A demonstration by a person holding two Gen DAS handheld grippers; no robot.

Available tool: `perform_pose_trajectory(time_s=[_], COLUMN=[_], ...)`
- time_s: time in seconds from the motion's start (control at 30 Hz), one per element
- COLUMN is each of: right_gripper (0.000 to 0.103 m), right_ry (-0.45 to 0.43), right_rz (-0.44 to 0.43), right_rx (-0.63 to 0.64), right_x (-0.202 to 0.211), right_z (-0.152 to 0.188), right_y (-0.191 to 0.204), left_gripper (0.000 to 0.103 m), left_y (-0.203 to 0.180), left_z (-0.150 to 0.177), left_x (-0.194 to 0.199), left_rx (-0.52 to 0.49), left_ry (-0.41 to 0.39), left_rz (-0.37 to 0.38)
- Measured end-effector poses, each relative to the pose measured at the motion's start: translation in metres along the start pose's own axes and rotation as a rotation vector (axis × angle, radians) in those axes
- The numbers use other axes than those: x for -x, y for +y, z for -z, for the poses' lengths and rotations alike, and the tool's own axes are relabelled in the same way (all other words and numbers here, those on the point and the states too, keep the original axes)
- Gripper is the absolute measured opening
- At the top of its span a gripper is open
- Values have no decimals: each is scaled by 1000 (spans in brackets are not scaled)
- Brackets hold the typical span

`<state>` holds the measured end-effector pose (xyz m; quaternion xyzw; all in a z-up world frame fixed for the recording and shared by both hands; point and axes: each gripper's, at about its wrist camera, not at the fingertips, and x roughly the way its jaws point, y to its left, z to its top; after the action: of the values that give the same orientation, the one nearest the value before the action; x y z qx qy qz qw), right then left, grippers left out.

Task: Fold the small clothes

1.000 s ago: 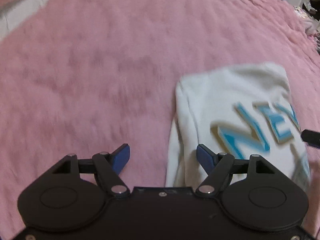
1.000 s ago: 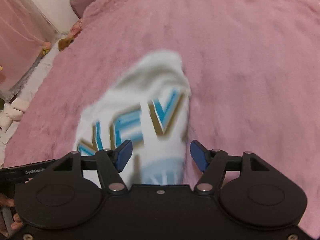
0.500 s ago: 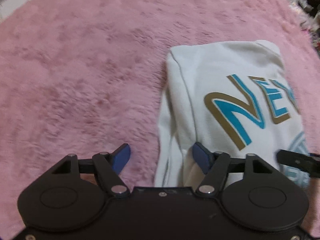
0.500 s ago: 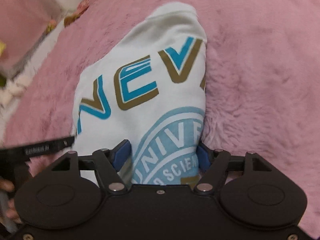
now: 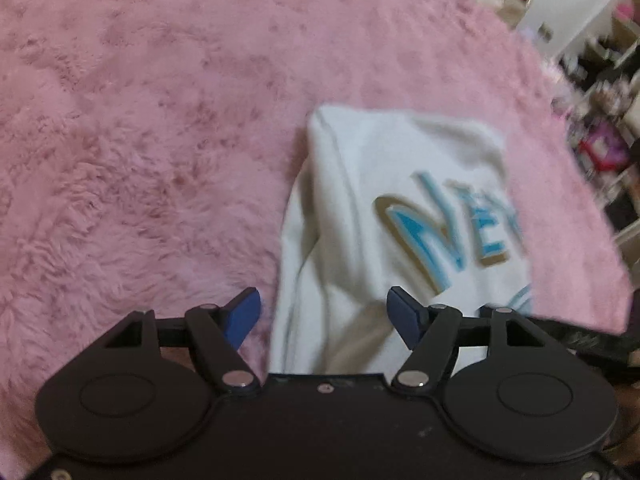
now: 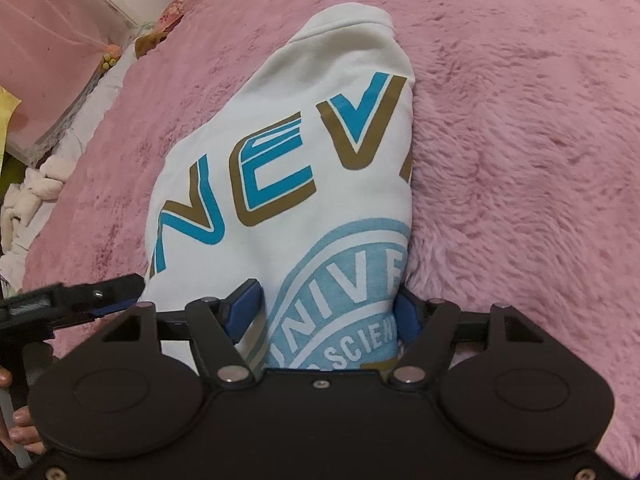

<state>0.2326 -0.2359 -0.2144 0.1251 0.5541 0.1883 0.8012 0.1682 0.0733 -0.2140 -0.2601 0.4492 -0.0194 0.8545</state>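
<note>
White printed sweatshirt (image 6: pixel 304 168) folded on pink plush blanket (image 6: pixel 520 120). Left claw (image 5: pixel 324 314) released, straddling its near-left edge; right claw (image 6: pixel 328 308) released, straddling near-right edge.

A white sweatshirt (image 6: pixel 304 152) with blue-gold lettering lies apparently folded on pink fleece.

White top (image 6: pixel 288 184), blue-and-gold lettering, apparently pale-blue seal; fluffy pink blanket (image 6: pixel 520 128)

Tongs (image 5: pixel 323 314) open — over shirt (image 5: pixel 384 200).
</note>
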Motion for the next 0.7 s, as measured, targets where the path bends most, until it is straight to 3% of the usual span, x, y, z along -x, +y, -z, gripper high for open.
perform_pose_trajectory(time_s=[0.07, 0.17, 0.3, 0.4, 0.43, 0.57, 0.7], right_gripper=[66, 66, 64, 52, 45, 31, 23], right_ry=[1, 2, 0, -10, -18, -65, -127], right_rz=[5, 20, 34, 53, 62, 82, 72], right_rx=[5, 23, 41, 62, 76, 81, 61], right_x=[0, 0, -2, -3, -2, 10, 31], right_z=[0, 1, 1, 2, 3, 4, 4], right_y=[1, 4, 6, 10, 13, 20, 26], left_gripper=[73, 75, 73, 61, 48, 27, 18], left_y=[0, -9, -16, -20, -20, -35, -50], left_z=[2, 6, 6, 2, 0, -7, -9], left_x=[-1, -19, -29, -29, -30, -34, -20], left_rx=[15, -37, -56, -73, -66, -99, -128], left_ry=[17, 66, 69, 89, 90, 71, 27], left_rz=[70, -33, -77, -80, -76, -126, -125])
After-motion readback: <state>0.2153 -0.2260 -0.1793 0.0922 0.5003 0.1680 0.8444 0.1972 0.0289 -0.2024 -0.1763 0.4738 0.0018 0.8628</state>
